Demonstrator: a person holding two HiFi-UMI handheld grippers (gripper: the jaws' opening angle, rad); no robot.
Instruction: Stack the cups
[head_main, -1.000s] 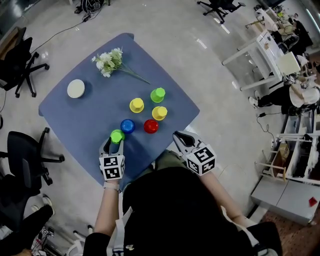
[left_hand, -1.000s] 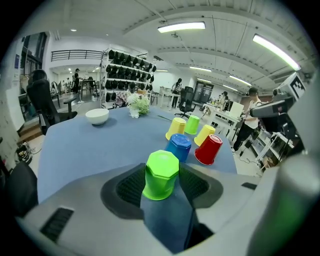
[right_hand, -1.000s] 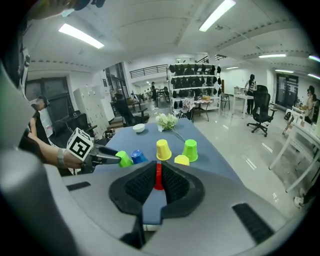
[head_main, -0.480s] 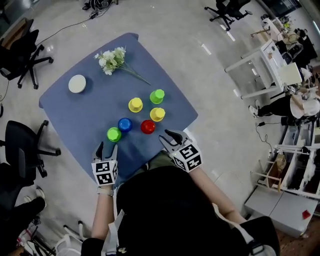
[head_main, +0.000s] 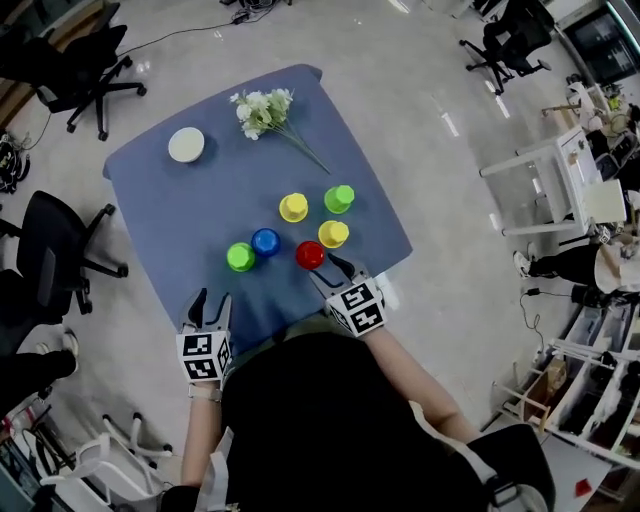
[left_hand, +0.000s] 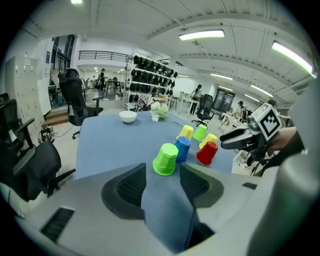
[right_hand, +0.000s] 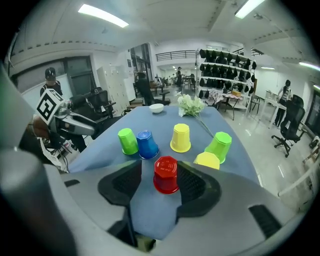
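Note:
Six upturned cups stand on the blue table (head_main: 180, 215): a green cup (head_main: 240, 257), a blue cup (head_main: 265, 242), a red cup (head_main: 309, 255), two yellow cups (head_main: 293, 207) (head_main: 333, 234) and a second green cup (head_main: 340, 198). My right gripper (head_main: 328, 272) reaches the red cup (right_hand: 165, 174). That cup stands between its opening jaws, with small gaps to both pads. My left gripper (head_main: 212, 300) hangs at the near table edge with its jaws wide, closing a little, and nothing between them. The green cup (left_hand: 166, 159) stands just beyond its fingertips.
A white bowl (head_main: 186, 144) and a bunch of white flowers (head_main: 265, 108) lie at the table's far side. Black office chairs (head_main: 55, 255) stand left of the table, white desks (head_main: 560, 170) to the right.
My left gripper has let go of the near green cup and drawn back to the table edge. My right gripper has moved forward around the red cup, and its jaws have spread.

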